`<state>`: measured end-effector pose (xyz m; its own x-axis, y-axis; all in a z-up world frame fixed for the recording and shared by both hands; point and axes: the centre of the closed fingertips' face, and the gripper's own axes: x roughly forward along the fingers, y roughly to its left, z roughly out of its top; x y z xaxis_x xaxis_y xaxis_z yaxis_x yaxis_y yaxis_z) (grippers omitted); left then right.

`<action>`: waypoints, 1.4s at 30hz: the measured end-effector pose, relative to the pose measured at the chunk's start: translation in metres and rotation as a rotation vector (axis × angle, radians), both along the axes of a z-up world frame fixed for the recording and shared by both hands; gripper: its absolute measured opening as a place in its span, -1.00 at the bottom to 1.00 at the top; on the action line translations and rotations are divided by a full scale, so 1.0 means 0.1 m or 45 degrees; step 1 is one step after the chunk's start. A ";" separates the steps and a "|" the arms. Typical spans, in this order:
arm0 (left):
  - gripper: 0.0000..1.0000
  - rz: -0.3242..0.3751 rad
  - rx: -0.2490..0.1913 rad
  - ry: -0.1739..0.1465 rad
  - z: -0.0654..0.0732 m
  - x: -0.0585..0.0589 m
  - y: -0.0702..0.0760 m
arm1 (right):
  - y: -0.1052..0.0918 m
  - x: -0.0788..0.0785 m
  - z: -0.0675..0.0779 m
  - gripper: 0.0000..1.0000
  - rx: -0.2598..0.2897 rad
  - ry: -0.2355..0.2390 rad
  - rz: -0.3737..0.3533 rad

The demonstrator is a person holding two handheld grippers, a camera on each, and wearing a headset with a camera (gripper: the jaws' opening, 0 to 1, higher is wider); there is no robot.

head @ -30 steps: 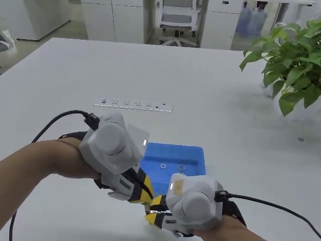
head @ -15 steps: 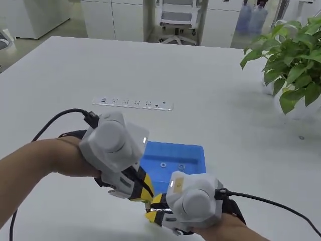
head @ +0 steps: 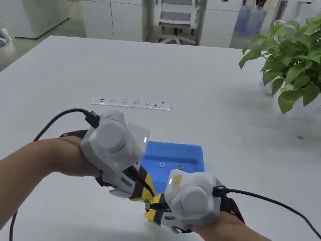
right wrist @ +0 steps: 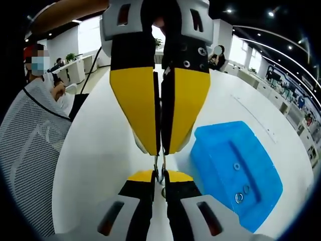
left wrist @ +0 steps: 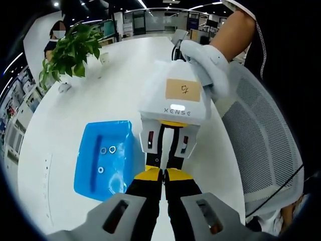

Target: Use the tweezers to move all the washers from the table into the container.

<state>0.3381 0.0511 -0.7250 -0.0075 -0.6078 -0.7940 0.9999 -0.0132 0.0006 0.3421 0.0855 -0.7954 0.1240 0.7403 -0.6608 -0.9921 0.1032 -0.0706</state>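
- Head view: left gripper (head: 145, 191), right gripper (head: 154, 208) tip to tip beside container (head: 193, 153), glossy blue plastic; flat ring washers (head: 162, 164) inside.
- Left gripper view: smooth white table (left wrist: 108, 93); a dropped washer would likely skid.
- Right gripper view: thin steel tweezers (right wrist: 161, 168) clenched in left gripper's jaws; right gripper's grip cannot be told; blades may twist loose.

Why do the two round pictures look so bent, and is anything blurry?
Head view: even, soft light, straight lines, white table sharp. Left gripper view: fisheye lens curves the table and skews the blue rectangular plastic container. Right gripper view: the left gripper looms oversized; ceiling lights show as small bright spots.
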 end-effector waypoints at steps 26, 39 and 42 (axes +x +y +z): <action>-0.89 -0.012 -0.001 -0.018 0.47 0.01 -0.03 | 0.01 0.02 0.46 -0.82 0.025 -0.015 -0.021; -0.89 -0.030 -0.008 -0.057 0.73 0.14 -0.05 | -0.02 0.18 0.72 -0.82 0.012 -0.051 -0.016; -0.89 -0.029 -0.013 -0.070 0.78 0.20 -0.05 | -0.04 0.25 0.77 -0.82 0.015 -0.058 -0.017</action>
<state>0.3582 0.0460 -0.6470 0.0220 -0.6160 -0.7874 0.9978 -0.0355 0.0556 0.3671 0.0820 -0.7186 0.1632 0.7460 -0.6456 -0.9865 0.1172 -0.1141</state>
